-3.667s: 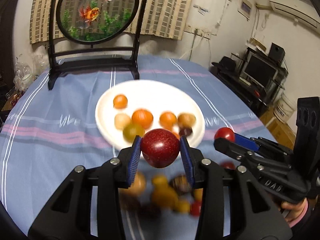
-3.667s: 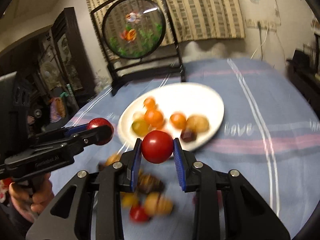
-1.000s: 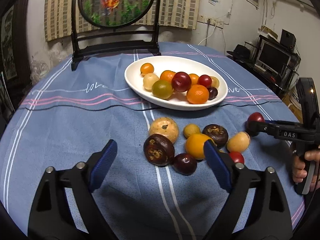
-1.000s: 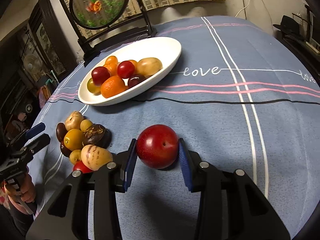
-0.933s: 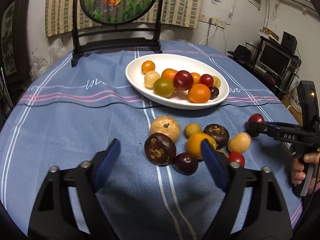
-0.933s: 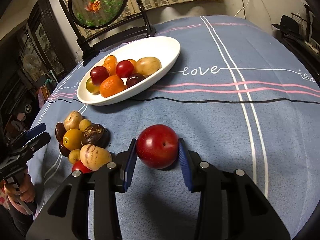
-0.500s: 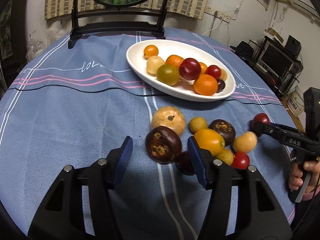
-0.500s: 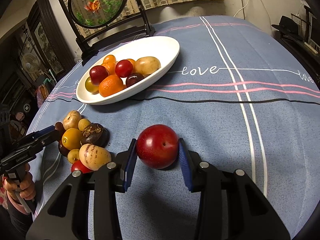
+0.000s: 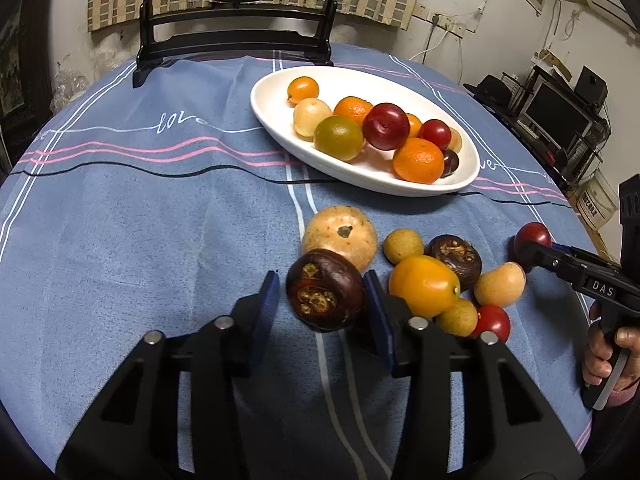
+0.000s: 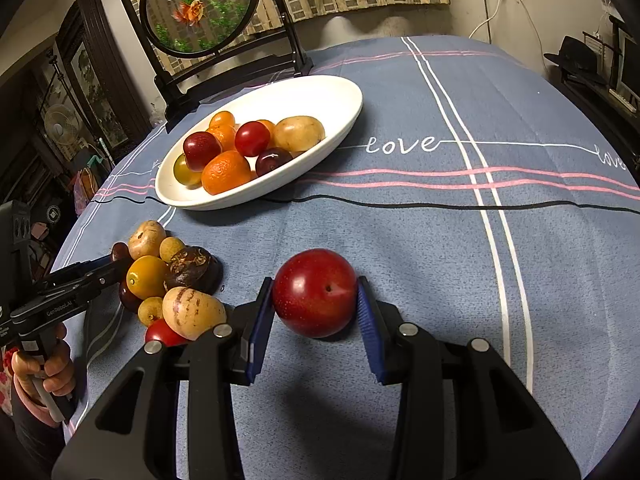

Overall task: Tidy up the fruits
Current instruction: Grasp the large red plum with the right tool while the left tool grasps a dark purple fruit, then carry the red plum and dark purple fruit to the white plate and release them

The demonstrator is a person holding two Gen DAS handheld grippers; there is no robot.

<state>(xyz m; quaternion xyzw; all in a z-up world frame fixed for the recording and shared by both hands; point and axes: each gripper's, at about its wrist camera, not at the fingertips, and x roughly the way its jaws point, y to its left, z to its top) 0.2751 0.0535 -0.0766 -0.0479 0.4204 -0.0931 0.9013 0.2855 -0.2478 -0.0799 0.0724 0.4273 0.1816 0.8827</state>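
My left gripper (image 9: 320,304) reaches down into the loose pile on the blue cloth, and its jaws are closing around a dark brown round fruit (image 9: 324,296). The right pad is against the fruit; a thin gap shows at the left pad. Around it lie a tan fruit (image 9: 340,236), a yellow-orange fruit (image 9: 424,286) and a second dark brown one (image 9: 454,260). My right gripper (image 10: 316,304) is shut on a big red plum (image 10: 316,292) that rests on the cloth. The white oval plate (image 9: 360,180) beyond holds several fruits.
A round goldfish screen on a black stand (image 10: 200,4) stands behind the plate (image 10: 224,202). The right gripper (image 9: 530,246) and the hand (image 9: 612,352) holding it sit at the pile's right side. Shelves with a monitor (image 9: 556,116) lie past the table's right edge.
My left gripper dropped toward the pile and its wide-open jaws narrowed around the dark brown fruit. The right gripper has kept still with the red plum.
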